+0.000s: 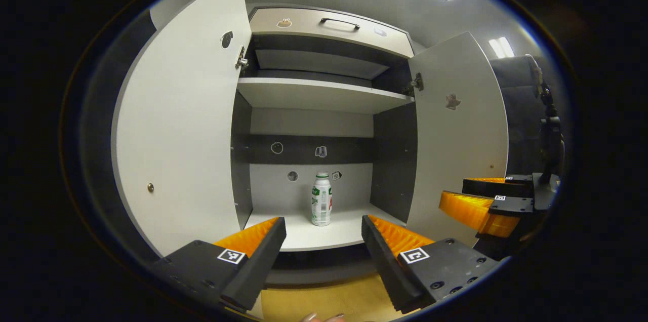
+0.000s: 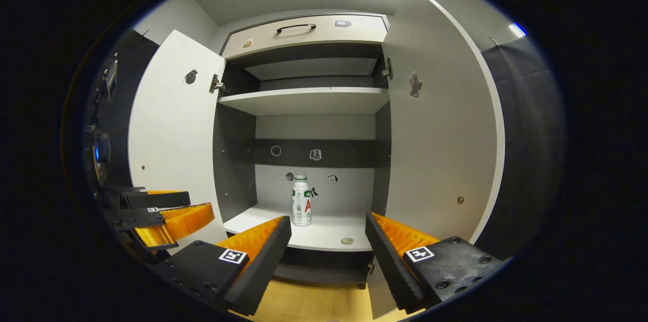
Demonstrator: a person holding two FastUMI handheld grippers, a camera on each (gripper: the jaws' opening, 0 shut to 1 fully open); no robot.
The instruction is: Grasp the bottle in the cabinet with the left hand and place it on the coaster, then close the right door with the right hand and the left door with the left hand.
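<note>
A white bottle (image 1: 321, 199) (image 2: 301, 200) with a green-and-red label stands upright on the cabinet's lower shelf (image 1: 324, 235) (image 2: 329, 235), towards the back. Both doors stand wide open: the left door (image 1: 182, 124) (image 2: 172, 129) and the right door (image 1: 460, 129) (image 2: 435, 134). My left gripper (image 1: 323, 223) is open in front of the shelf, short of the bottle and empty. My right gripper (image 2: 329, 220) is open too, level with the shelf's front edge. A small round disc (image 2: 347, 241) lies near that edge, right of the bottle.
An upper shelf (image 1: 319, 94) and a drawer with a dark handle (image 1: 339, 23) sit above. The right gripper (image 1: 486, 200) hangs beside the right door, the left gripper (image 2: 162, 210) beside the left door. A camera stand (image 1: 549, 124) is at far right. Wooden floor (image 1: 329, 302) lies below.
</note>
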